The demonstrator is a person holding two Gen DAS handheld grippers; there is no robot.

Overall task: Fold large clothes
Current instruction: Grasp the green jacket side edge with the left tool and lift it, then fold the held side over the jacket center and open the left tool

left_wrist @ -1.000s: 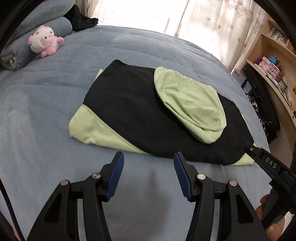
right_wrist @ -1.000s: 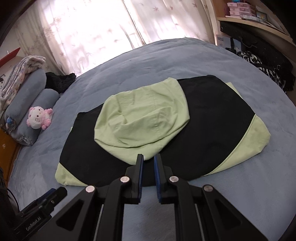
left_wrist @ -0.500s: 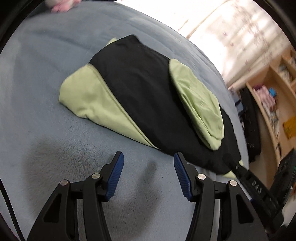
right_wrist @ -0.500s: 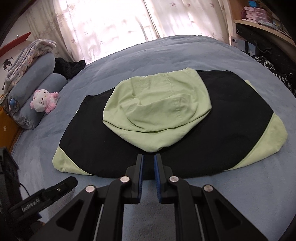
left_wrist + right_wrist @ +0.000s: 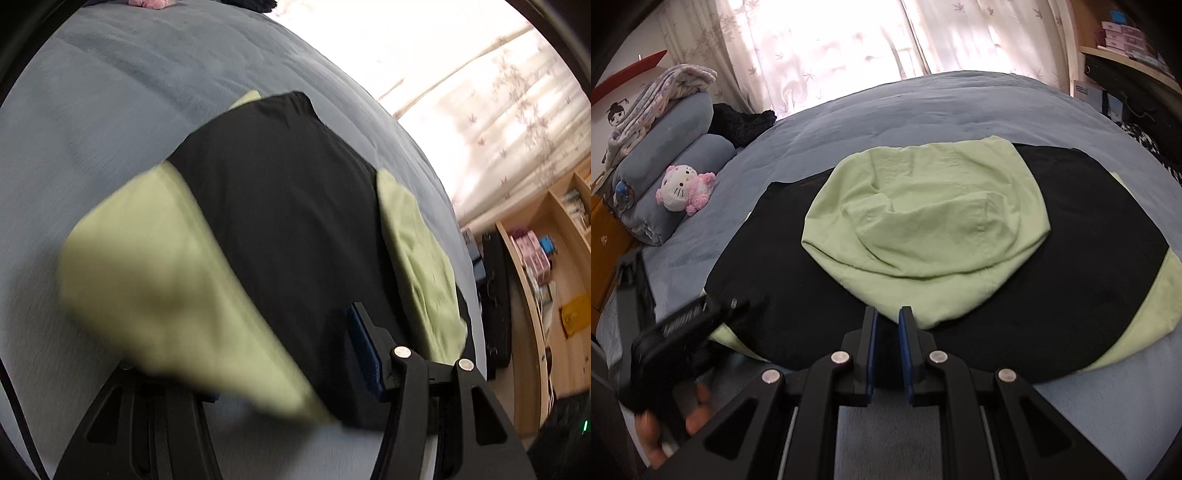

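Step in hand: picking up the near edge for the next fold. The black-and-light-green hooded fabric garment [image 5: 960,258] lay part-folded mid-frame on the grey-blue bed [image 5: 923,103], hood on top. Left gripper [image 5: 288,354] was released, jaws straddling the lower-left green corner, not yet pinching. Right gripper [image 5: 886,332] was clenched on the near black hem at lower centre. Next, probably: left closes, both lift together. No containers in play.

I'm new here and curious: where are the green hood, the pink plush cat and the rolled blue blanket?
green hood [image 5: 934,229], right wrist view, its middle
pink plush cat [image 5: 679,186], right wrist view, its face
rolled blue blanket [image 5: 683,162], right wrist view, its side
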